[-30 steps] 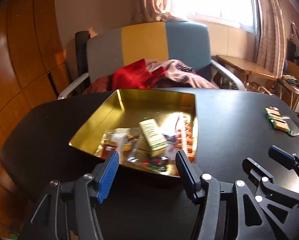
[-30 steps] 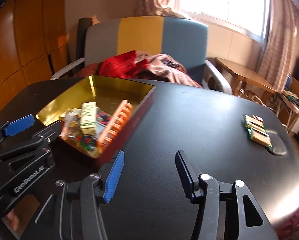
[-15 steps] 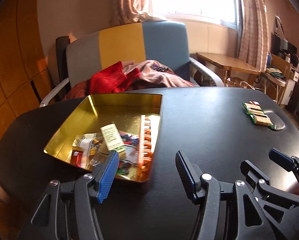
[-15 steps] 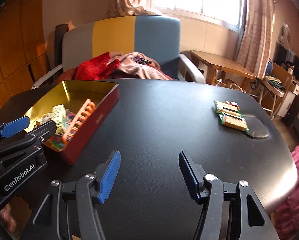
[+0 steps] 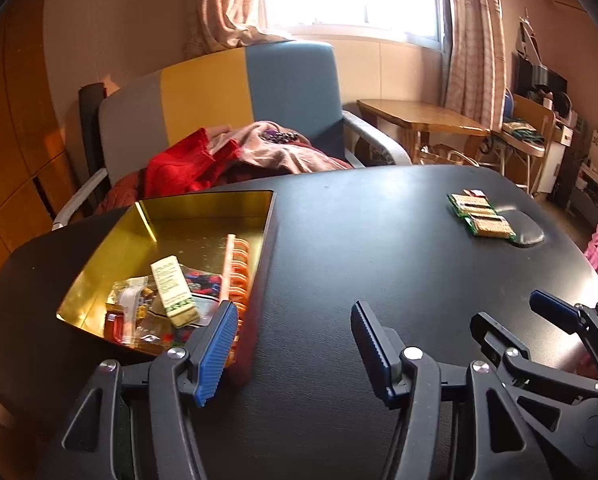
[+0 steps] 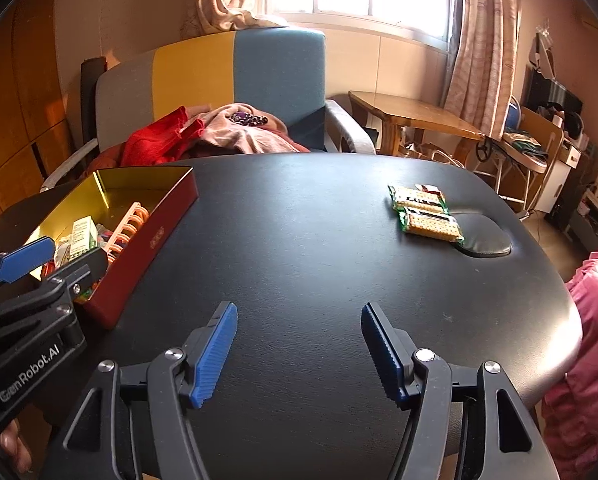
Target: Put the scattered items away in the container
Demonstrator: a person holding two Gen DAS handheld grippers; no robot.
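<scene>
Two biscuit packets (image 6: 423, 210) lie far across the black table (image 6: 299, 240), apparently the last strays, as both views have swung from the gold-lined tin (image 5: 203, 220) toward them, the right gripper (image 6: 295, 354) just widening empty, the left gripper (image 5: 289, 350) spread.

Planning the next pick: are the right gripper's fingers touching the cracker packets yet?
Apart. The right wrist view shows bare black table between the open right gripper and the cracker packets.

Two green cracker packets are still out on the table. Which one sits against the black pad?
The nearer cracker packet, the one closer to the right gripper. Its far right corner meets the black pad; the farther packet lies beside it, clear of the pad.
</scene>
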